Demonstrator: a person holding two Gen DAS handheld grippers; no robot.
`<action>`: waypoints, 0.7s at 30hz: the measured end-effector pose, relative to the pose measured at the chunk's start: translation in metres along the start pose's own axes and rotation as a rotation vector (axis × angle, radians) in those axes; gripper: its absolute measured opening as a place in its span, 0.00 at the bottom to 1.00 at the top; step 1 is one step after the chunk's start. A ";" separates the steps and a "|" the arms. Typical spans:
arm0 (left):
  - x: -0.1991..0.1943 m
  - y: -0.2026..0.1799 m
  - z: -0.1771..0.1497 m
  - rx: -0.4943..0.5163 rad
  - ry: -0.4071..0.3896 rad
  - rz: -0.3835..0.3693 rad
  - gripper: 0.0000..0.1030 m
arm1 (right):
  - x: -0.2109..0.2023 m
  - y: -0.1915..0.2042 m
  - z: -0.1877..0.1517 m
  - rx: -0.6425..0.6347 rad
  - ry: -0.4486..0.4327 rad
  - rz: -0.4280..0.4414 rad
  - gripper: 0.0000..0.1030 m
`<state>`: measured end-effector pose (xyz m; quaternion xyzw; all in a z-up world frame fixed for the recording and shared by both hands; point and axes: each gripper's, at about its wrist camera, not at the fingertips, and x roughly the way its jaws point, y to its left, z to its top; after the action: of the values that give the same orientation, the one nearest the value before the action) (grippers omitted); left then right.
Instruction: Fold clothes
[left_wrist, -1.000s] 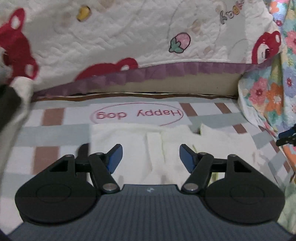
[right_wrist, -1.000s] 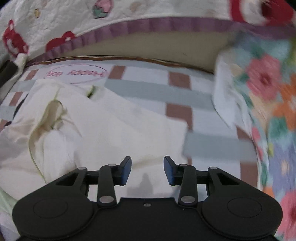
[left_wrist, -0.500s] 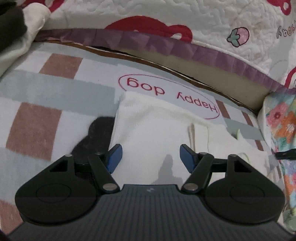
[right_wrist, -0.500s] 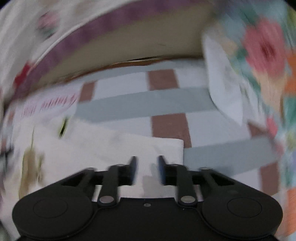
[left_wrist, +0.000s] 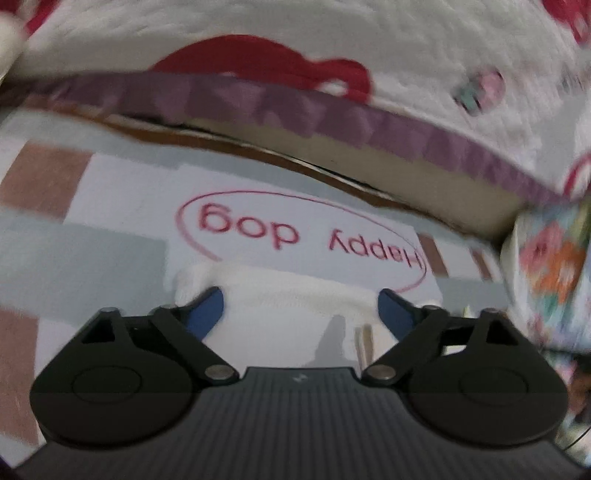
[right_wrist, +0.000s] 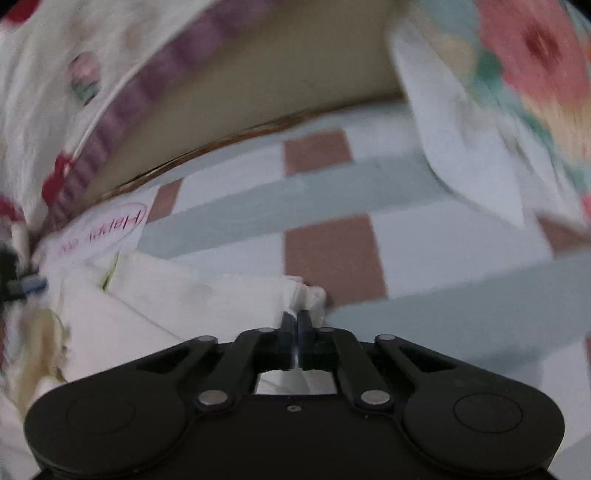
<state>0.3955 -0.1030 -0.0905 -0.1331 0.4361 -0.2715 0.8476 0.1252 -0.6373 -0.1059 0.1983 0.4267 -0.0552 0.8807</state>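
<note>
The biggest thing here is the checked blanket (left_wrist: 122, 258), grey, brown and white squares spread flat, with a red "Happy dog" oval (left_wrist: 299, 236) printed on it at about 12 o'clock from the left gripper. Behind it, along the top of both views, runs a quilted bedcover (left_wrist: 295, 44) with red shapes and a purple frill, and a floral cloth (right_wrist: 532, 66) is bunched at 2 o'clock in the right view.

On the blanket lies the cream garment (right_wrist: 192, 302), the piece being folded. It looks partly laid out but not flat: in the right view it rumples and overlaps towards 9 o'clock. No neat fold is finished that I can make out.

The right gripper (right_wrist: 296, 321) has just closed down and its blue pads are pinched together on the garment's corner at the garment's 3 o'clock edge, a little tuft of cloth poking out beyond them. The left gripper (left_wrist: 301, 310) stands fairly wide; its jaws have just been narrowing, with the garment's far hem between them, though the pads do not seem to press it yet.

So I'd judge this early: one corner held, the other about to be caught, and the lifting, folding over and smoothing all left to do.
</note>
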 end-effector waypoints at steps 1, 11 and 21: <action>0.001 -0.005 -0.001 0.026 0.016 -0.010 0.05 | -0.005 0.007 0.003 -0.007 -0.034 0.013 0.03; -0.054 -0.042 0.020 0.262 -0.279 0.218 0.00 | -0.034 0.023 0.039 -0.206 -0.229 -0.175 0.02; -0.104 -0.048 -0.061 0.141 0.010 -0.079 0.74 | -0.015 0.061 0.017 -0.349 -0.128 -0.227 0.21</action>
<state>0.2801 -0.0812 -0.0345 -0.0888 0.4144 -0.3355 0.8414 0.1438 -0.5893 -0.0664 -0.0103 0.3924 -0.0920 0.9151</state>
